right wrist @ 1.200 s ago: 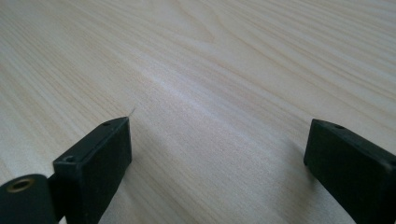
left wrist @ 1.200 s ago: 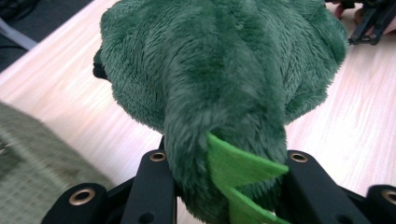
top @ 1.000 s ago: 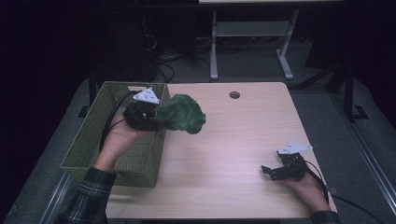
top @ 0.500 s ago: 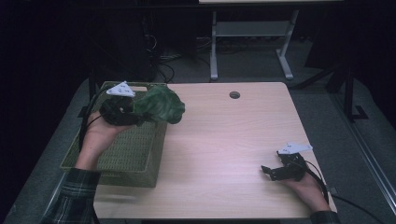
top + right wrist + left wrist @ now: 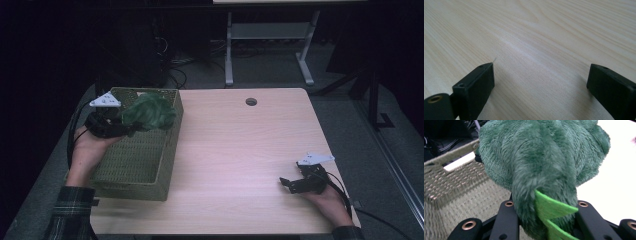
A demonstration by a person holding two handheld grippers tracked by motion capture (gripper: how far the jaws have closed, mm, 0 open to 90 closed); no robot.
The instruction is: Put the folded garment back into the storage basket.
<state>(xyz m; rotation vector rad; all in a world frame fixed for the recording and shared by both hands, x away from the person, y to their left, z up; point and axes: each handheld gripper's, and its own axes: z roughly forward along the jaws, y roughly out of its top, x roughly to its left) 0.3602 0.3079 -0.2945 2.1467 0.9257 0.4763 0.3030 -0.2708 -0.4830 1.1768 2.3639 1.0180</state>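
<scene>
- high view: the left claw (image 5: 116,127) was clamped on a green plush toy (image 5: 148,111) and held it over the far end of the woven basket (image 5: 145,165). the toy hung above the basket's opening, touching neither its floor nor, as far as i could tell, its rim. my guess is that it was kept there so that it could be dropped in. the basket stood on the left part of the pale wooden surface (image 5: 235,150). the right claw (image 5: 292,184) rested far from the basket, at the near right corner of the surface, most likely parked out of the way while the other hand worked.
- left gripper view: the plush toy (image 5: 544,165) sat squeezed between the two black jaws, which were partly closed and pressed into its soft fur from both sides. a bright green felt fin (image 5: 551,211) stuck out of the toy just above the jaws. the basket (image 5: 454,182) lay below and behind the toy, its woven wall and rim in sight, so the toy was already inside the basket's outline on that side.
- right gripper view: the right claw (image 5: 540,75) stood wide open and held nothing. bare wood of the surface (image 5: 544,32) showed between its jaws, and the jaws hovered low over it or lay on it; i could not tell which.
</scene>
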